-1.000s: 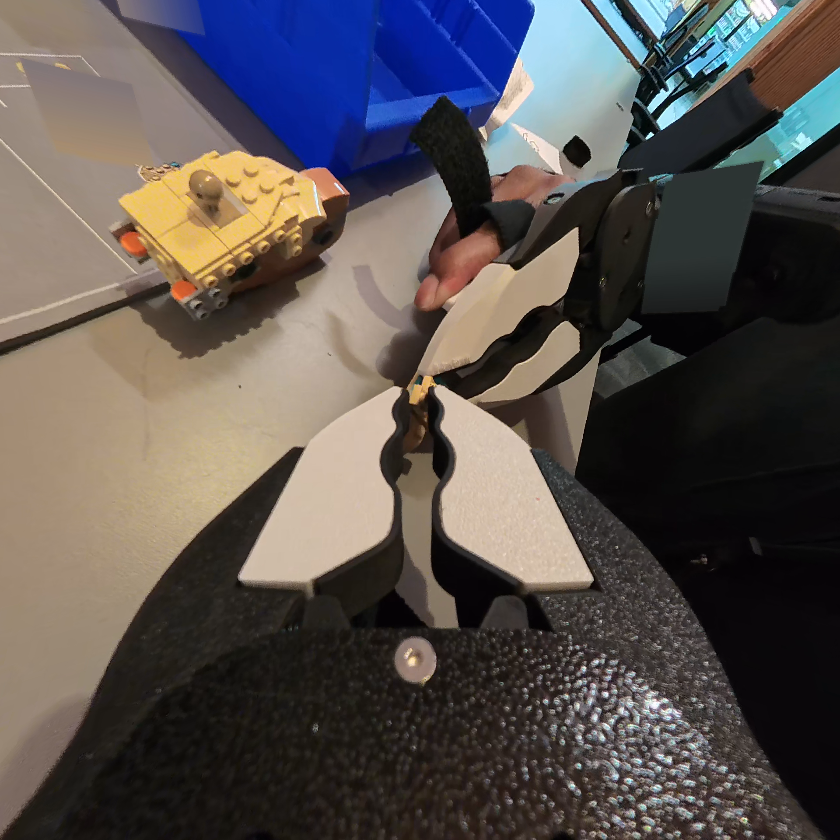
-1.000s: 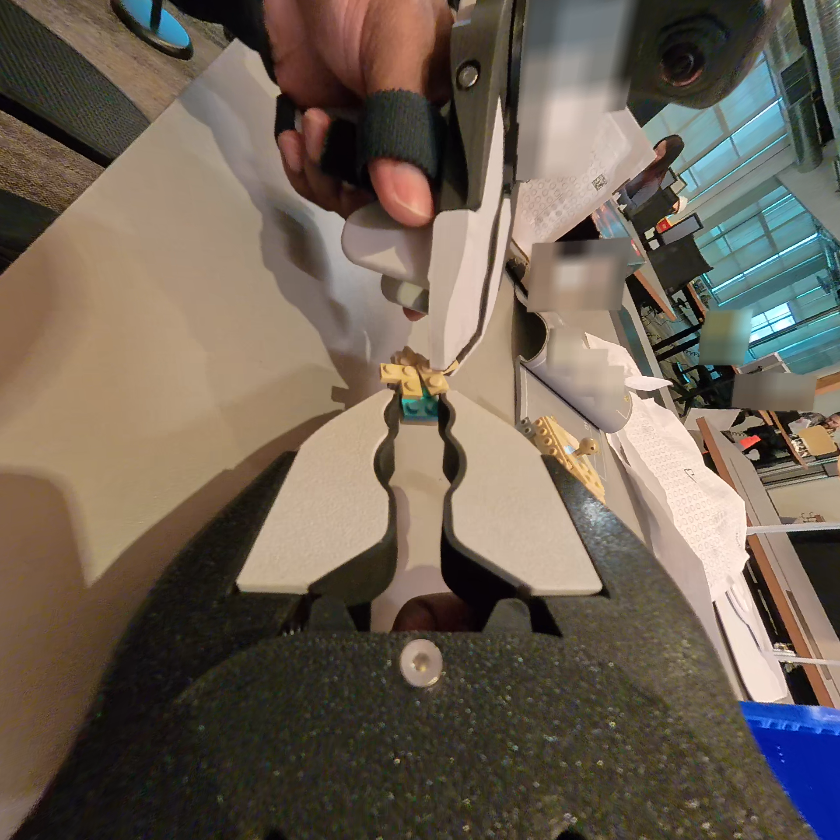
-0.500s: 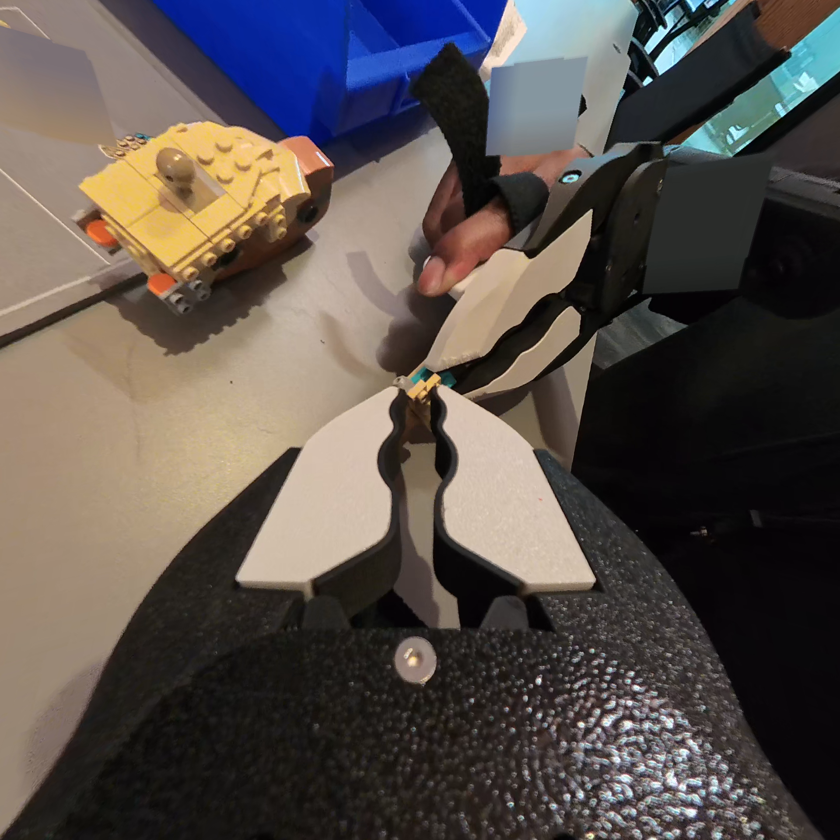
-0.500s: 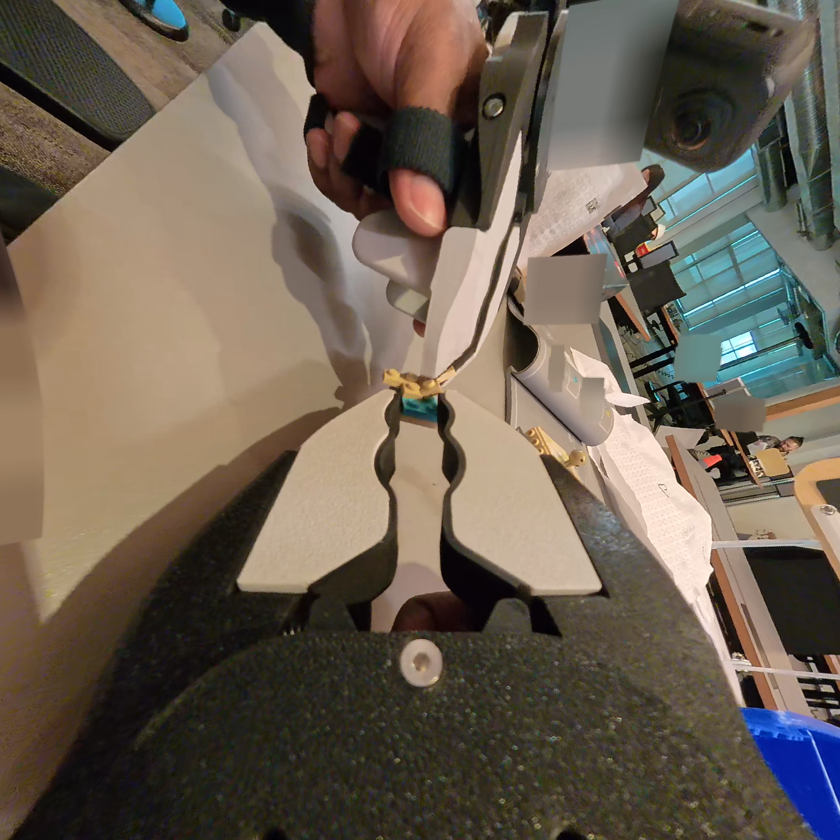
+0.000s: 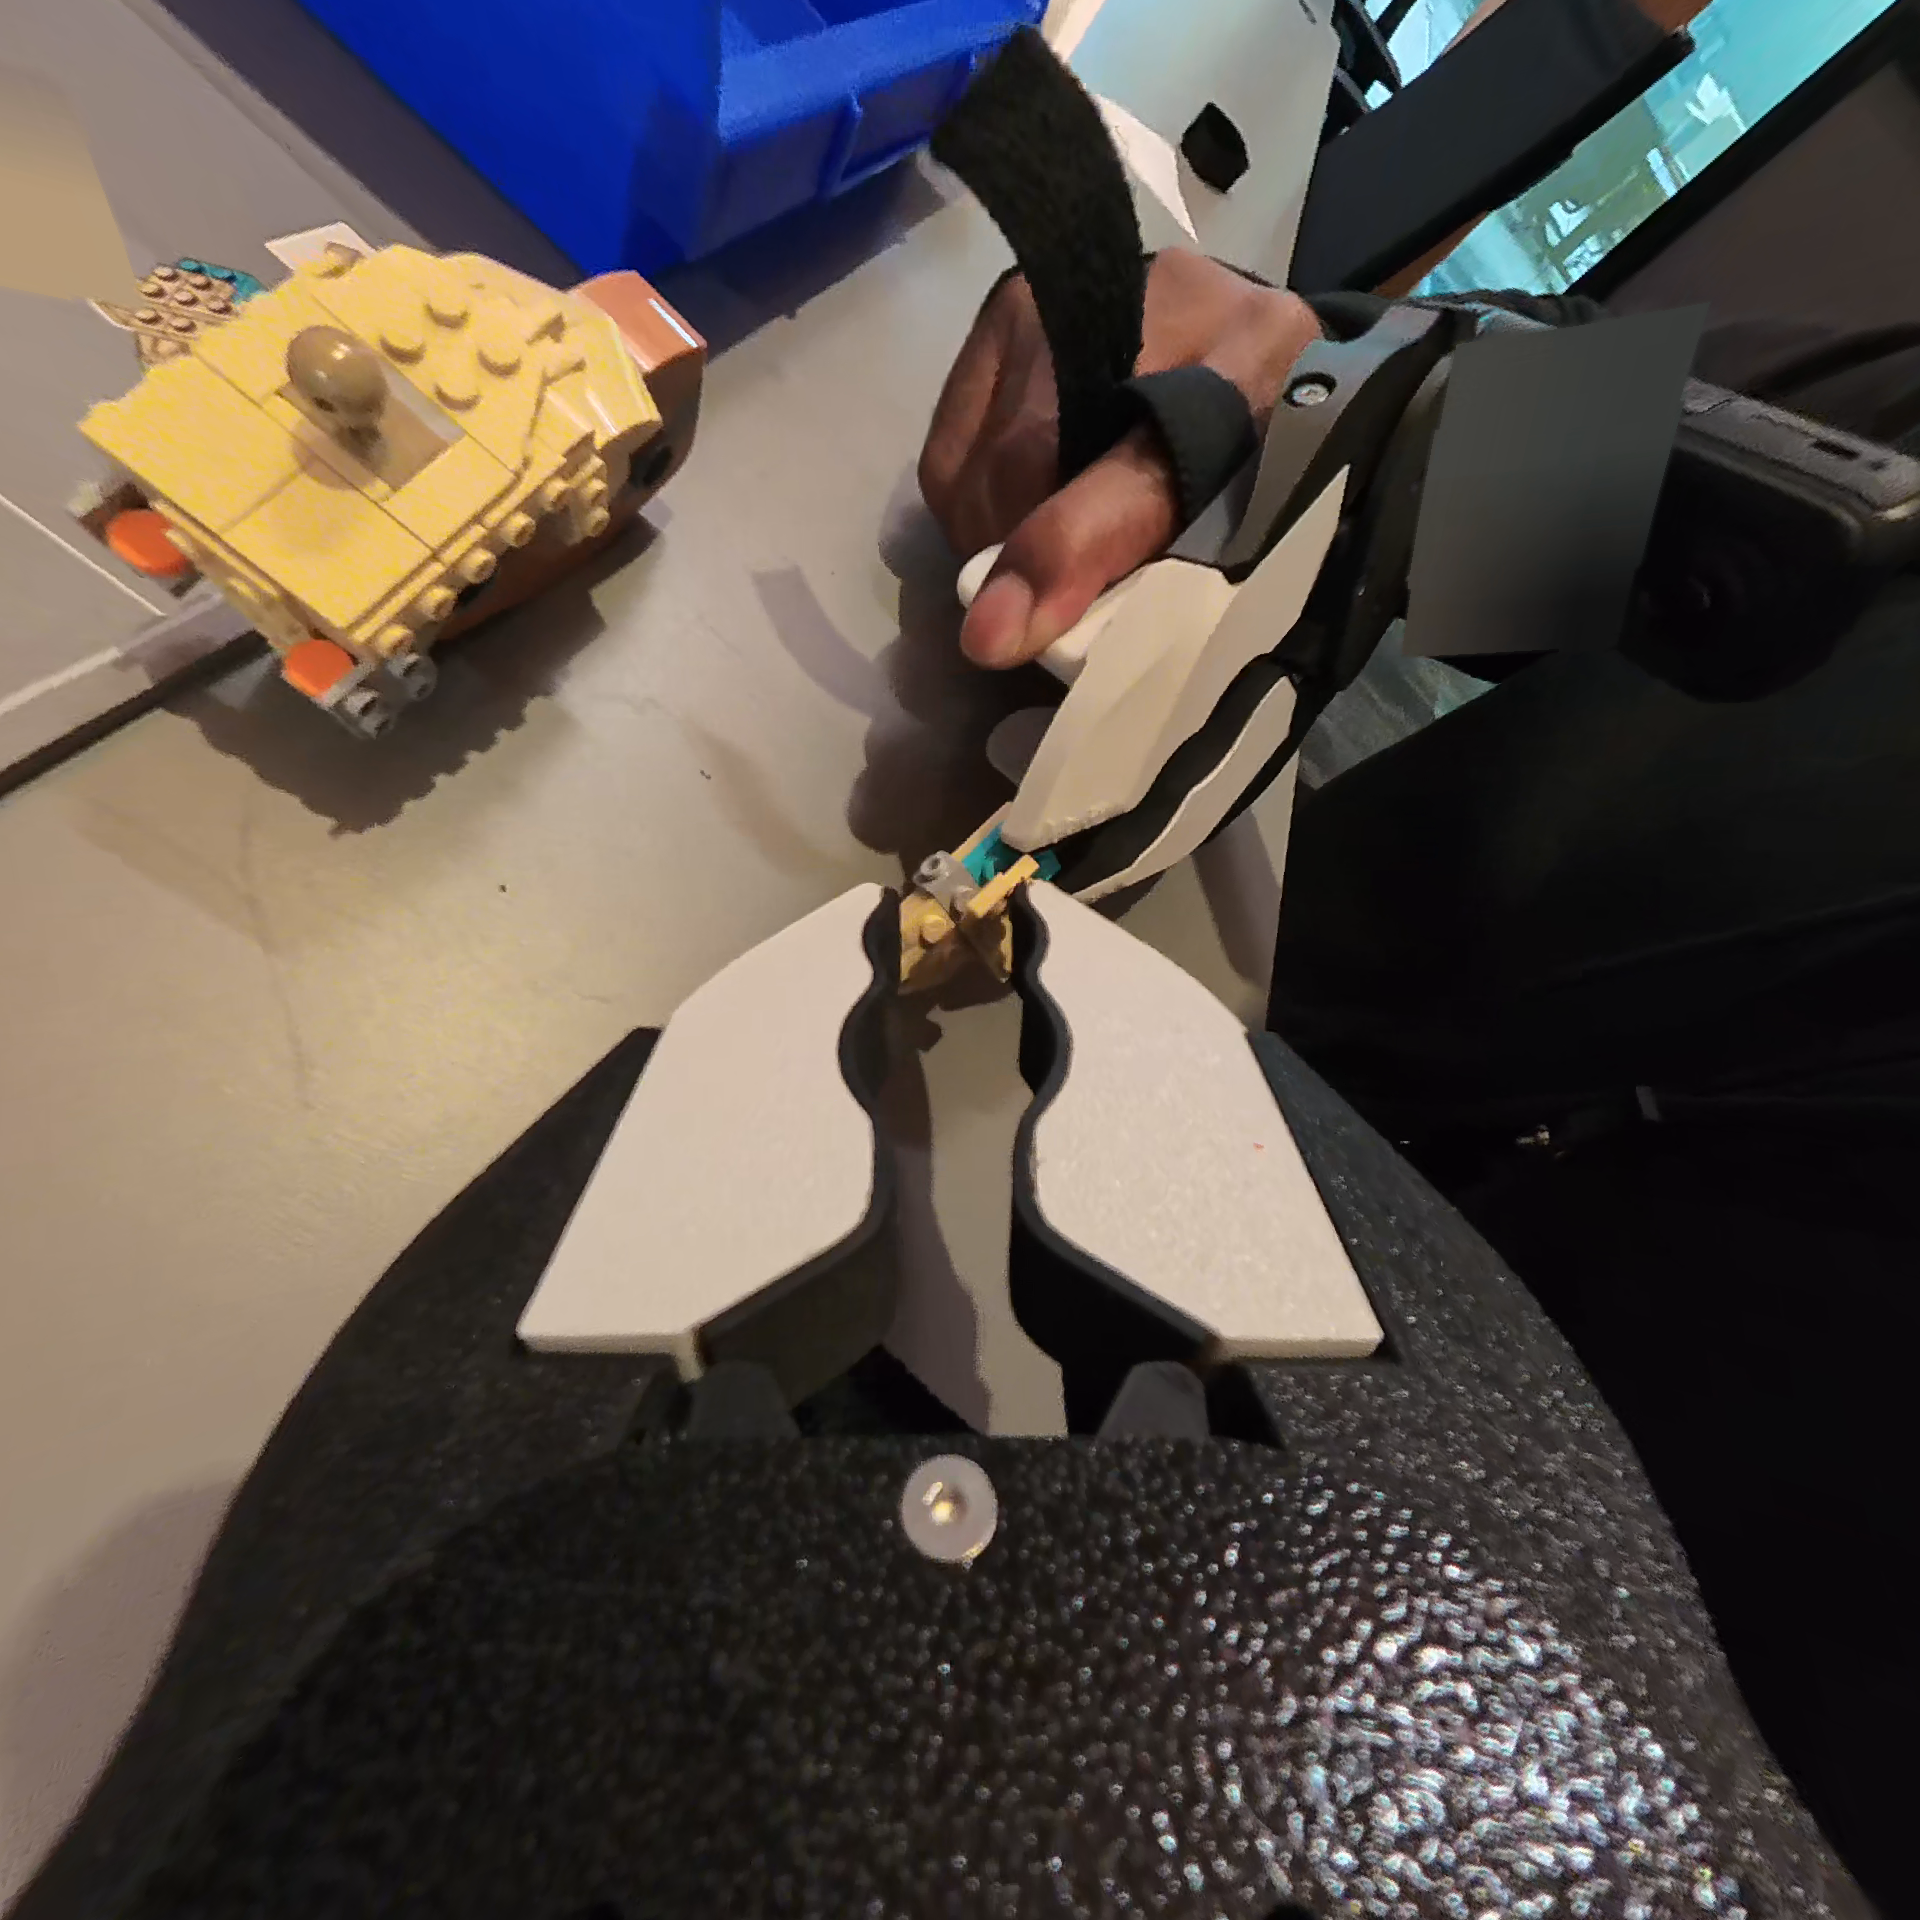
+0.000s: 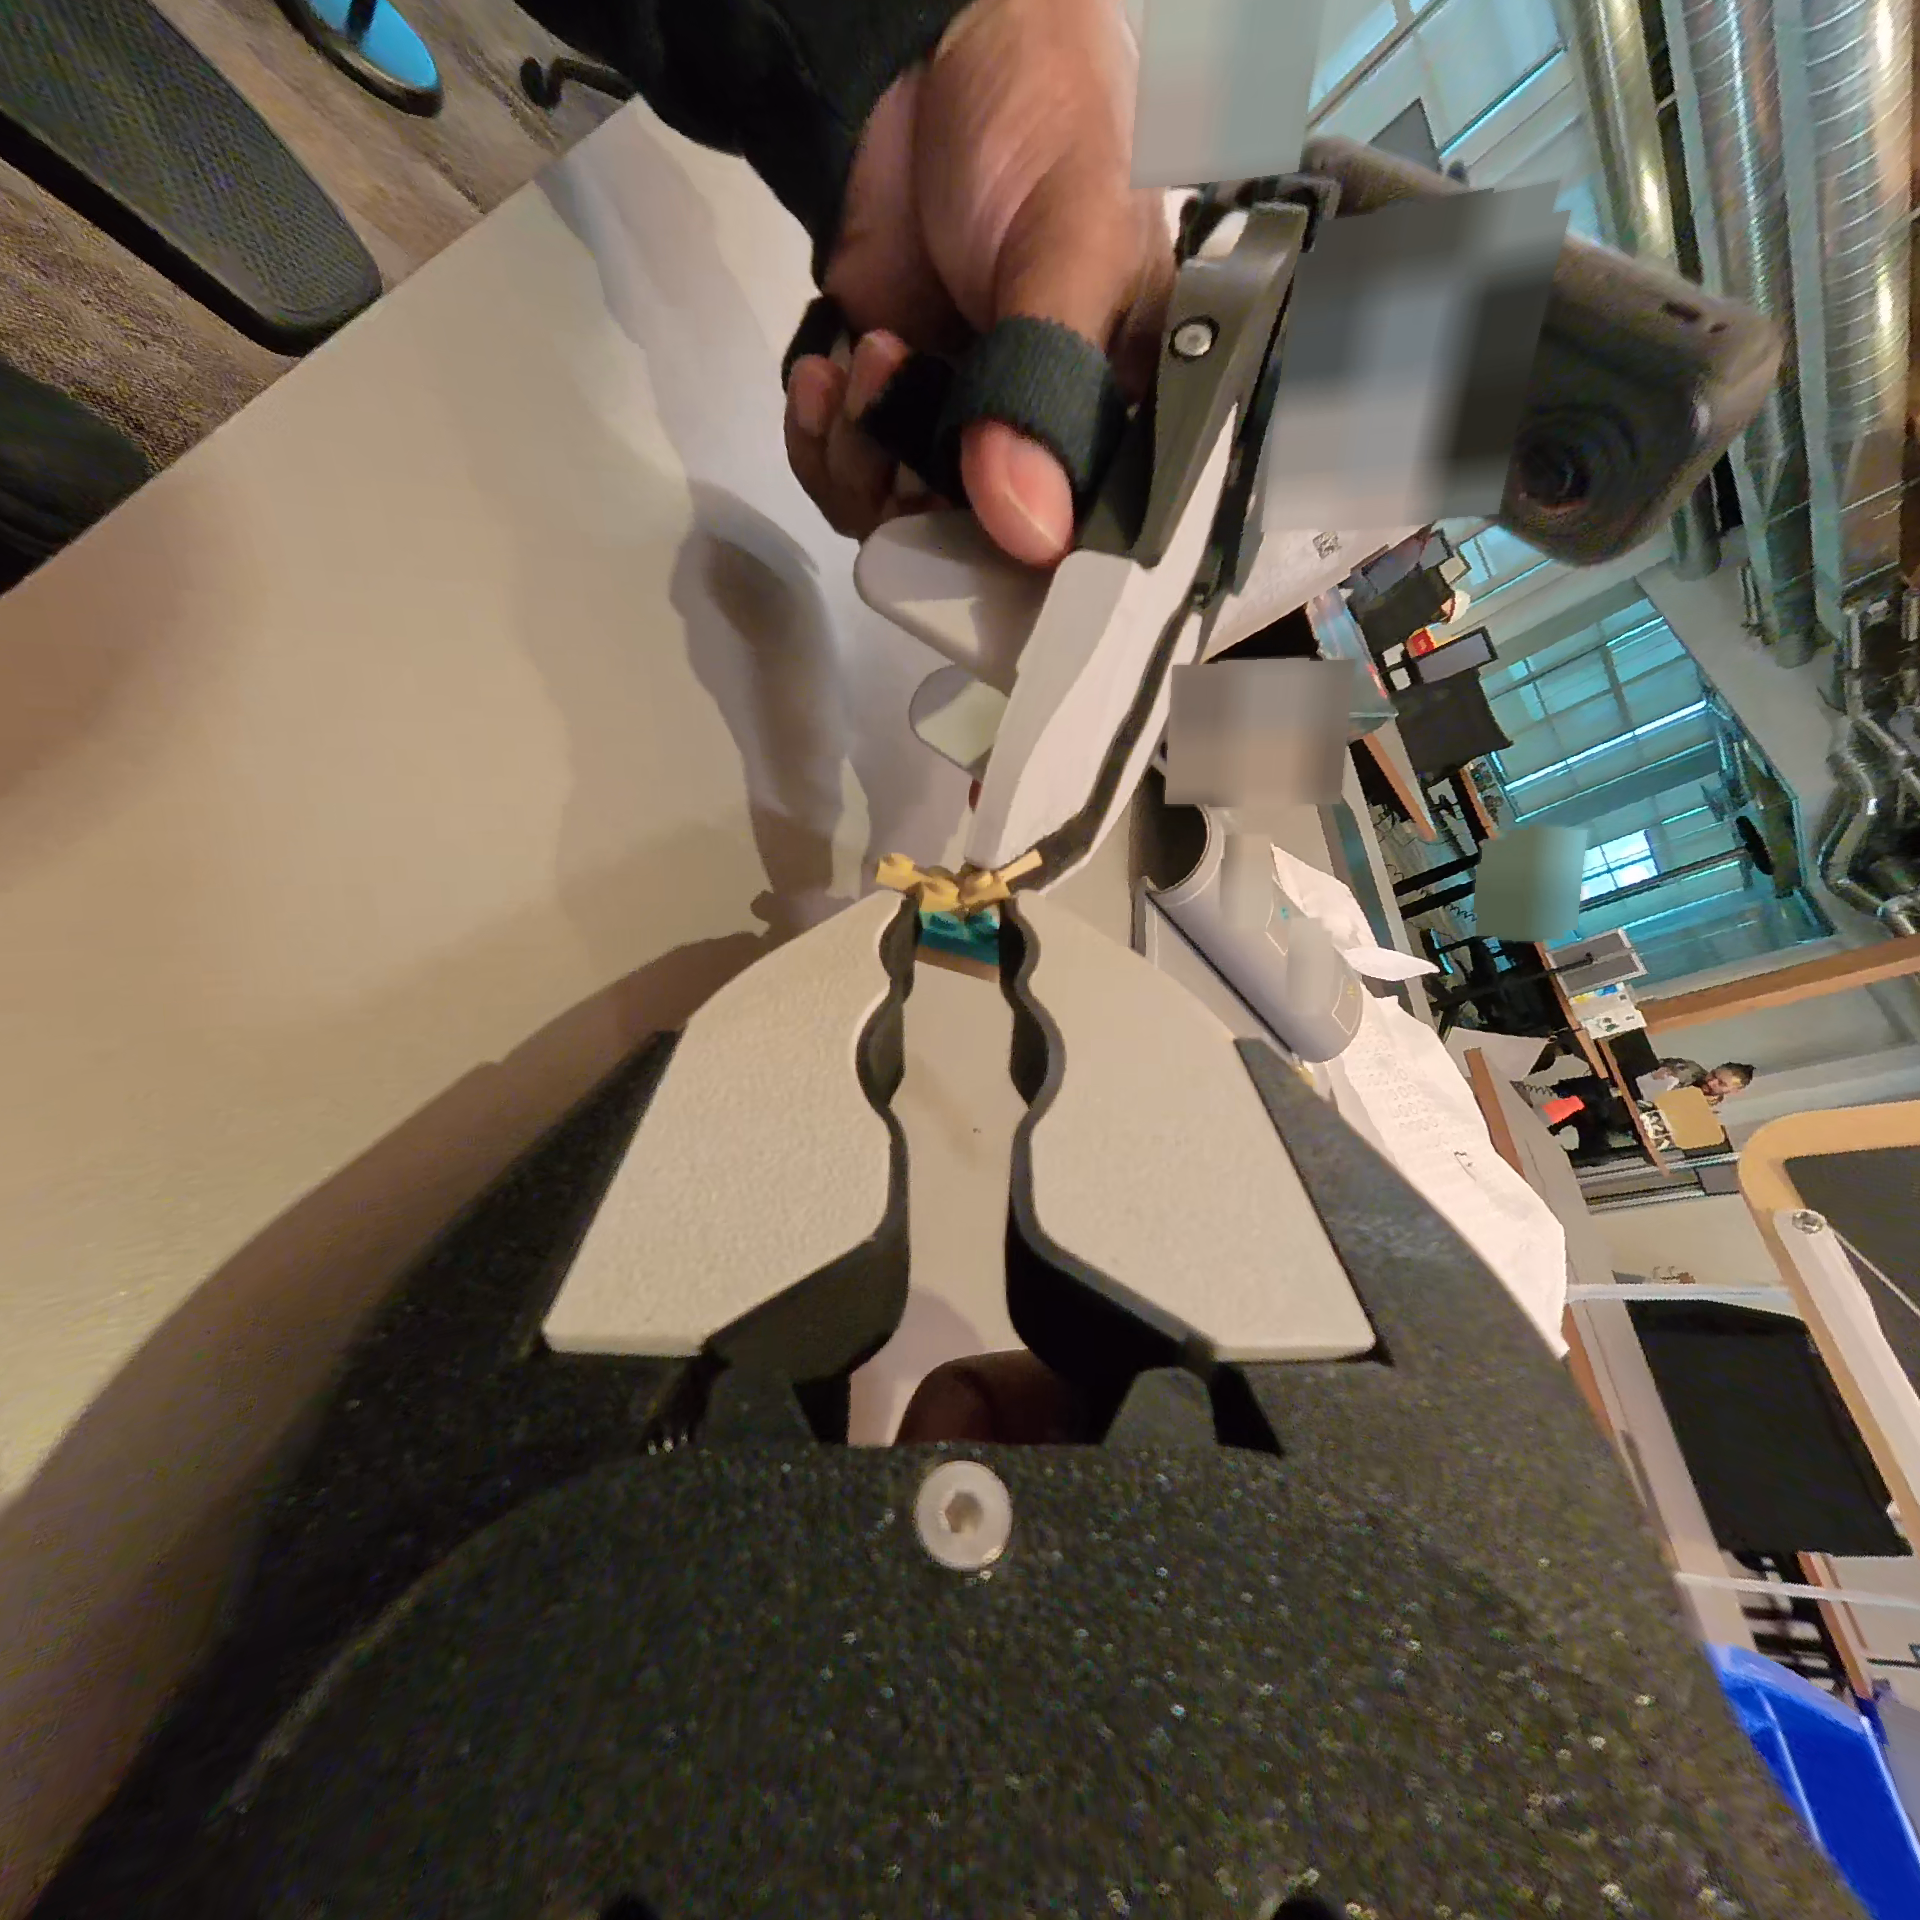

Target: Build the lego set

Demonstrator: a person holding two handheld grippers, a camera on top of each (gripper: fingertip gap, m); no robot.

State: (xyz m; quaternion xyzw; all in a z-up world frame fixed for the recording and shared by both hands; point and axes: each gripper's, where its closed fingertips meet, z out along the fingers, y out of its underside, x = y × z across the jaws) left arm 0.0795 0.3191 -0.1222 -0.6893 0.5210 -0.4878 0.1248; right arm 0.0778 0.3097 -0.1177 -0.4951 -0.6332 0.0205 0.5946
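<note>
My left gripper is shut on a small tan lego piece, held a little above the grey table. My right gripper comes in from the upper right, and its tips meet mine. In the right wrist view, the right gripper is shut on a teal brick that carries tan plates on its far side. The left gripper pinches those plates from above. The two pieces touch at a small grey part. A larger tan lego model with orange studs sits on the table at the far left.
A blue bin stands behind the tan model, and its corner shows in the right wrist view. White papers lie on the table at the right. A hand holds the right gripper. The table edge drops off at the right. Less than 4 cm separates the two grippers' tips.
Both grippers have stayed tip to tip on the small pieces. The joined pieces have turned, so the tan piece's studded face and the teal brick now show in the left wrist view.
</note>
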